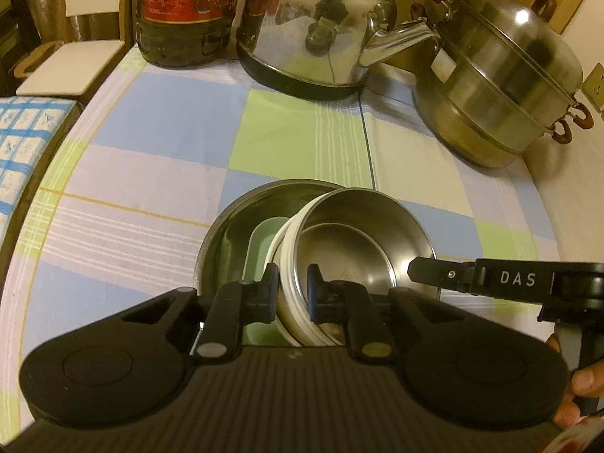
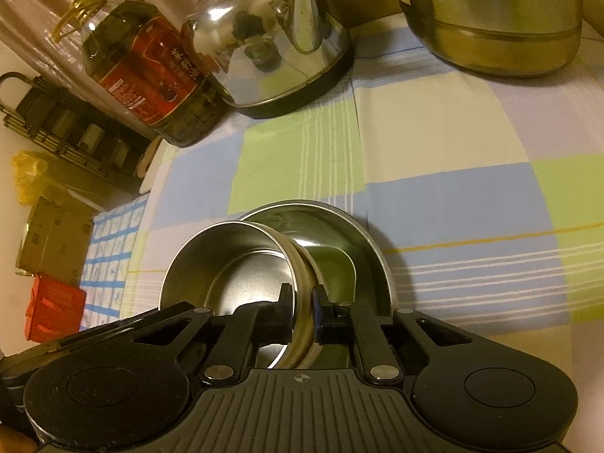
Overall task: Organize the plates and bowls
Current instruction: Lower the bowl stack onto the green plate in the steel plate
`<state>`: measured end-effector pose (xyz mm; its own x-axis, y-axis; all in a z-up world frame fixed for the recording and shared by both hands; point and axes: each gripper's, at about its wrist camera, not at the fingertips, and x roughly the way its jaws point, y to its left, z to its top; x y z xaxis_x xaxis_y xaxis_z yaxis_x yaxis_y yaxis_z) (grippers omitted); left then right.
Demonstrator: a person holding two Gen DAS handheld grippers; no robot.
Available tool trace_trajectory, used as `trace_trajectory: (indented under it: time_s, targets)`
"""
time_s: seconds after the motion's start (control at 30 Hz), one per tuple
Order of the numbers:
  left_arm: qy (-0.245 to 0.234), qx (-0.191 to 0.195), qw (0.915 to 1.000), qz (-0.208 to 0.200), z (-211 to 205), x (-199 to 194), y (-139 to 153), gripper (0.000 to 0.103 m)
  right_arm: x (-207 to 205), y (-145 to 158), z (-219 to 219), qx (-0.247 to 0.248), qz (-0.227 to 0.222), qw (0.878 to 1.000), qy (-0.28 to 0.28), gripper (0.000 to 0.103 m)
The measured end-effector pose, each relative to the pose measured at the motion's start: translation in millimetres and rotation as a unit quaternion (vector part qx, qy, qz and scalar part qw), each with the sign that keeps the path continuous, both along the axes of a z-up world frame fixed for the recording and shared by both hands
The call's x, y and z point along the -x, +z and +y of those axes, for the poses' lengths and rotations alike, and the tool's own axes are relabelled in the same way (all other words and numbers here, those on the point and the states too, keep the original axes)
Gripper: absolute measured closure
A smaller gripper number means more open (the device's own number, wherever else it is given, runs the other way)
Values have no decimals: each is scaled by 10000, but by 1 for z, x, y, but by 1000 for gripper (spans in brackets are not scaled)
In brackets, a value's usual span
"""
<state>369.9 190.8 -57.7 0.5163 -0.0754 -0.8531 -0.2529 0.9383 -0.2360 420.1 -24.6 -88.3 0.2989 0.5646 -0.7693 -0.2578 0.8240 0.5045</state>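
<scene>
Step in hand: both hand-held grippers, left (image 1: 291,290) & right (image 2: 302,304), clamped narrow on steel bowl (image 1: 358,234) rim, bowl tilted in larger dish (image 1: 230,226) on bench (image 1: 158,158); next: likely level lift, kept in sync.

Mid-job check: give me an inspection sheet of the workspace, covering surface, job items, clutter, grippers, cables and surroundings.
Surface: checked tablecloth in blue, green and white covers the table.
Job's things: steel bowl with white outer wall, tilted inside a larger steel dish; a pale green dish lies under it.
Clutter: kettle, oil bottle, stacked steamer pot at the far edge.
Grippers: left gripper and right gripper each clamp the bowl's rim, on opposite sides.
Cables: nothing seen.
Surroundings: chair seat beside the table; boxes and a yellow bag on the floor.
</scene>
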Motion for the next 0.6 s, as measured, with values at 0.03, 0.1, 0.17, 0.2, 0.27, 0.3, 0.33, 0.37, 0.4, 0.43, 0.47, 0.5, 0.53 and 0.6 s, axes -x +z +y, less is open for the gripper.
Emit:
trace_trajectory:
  time_s: [0.03,0.1,0.17,0.2,0.27,0.3,0.33,0.37,0.4,0.43,0.47,0.5,0.53,0.6]
  targets:
    - [7,51,10000,32,2,0,0,90,-1,1,1,29,37,10000,-13,93]
    - [12,110,9999,70,3,0,-1,90,-3,3,1,74,89,9999,-37,93]
    - [2,124,9999,111,3,-1,-2,90,-5,6,3,140,138,9998,-29,93]
    - [1,132,9998,131,4,-2,-2,90,-7,7,4,168,175,9997,-32,93]
    - [1,172,9997,153,5,-3,-1,90,-9,8,5,201,250,9995,-58,93]
    - [-5,181,9997,153,5,-3,-1,90,-10,8,5,208,292,9993,-81,93]
    - [-14,188,9997,158,6,-3,-1,90,-11,8,5,205,345,9991,-106,93]
    - [-18,197,9997,165,6,-4,0,90,-13,8,5,204,401,9989,-130,93]
    - [-26,199,9997,166,7,-5,-1,90,-14,7,4,198,457,9986,-157,93]
    - [-32,195,9997,170,7,-5,-1,90,-15,7,4,193,494,9984,-178,93]
    - [-41,188,9997,173,7,-5,-1,90,-16,7,4,193,514,9983,-186,93]
    - [-49,184,9997,177,7,-6,-1,90,-16,7,5,207,511,9983,-179,93]
    - [-53,177,9997,180,7,-6,-2,90,-16,7,5,222,503,9983,-176,93]
    - [-69,174,9997,185,7,-6,-1,90,-15,8,7,246,500,9983,-178,93]
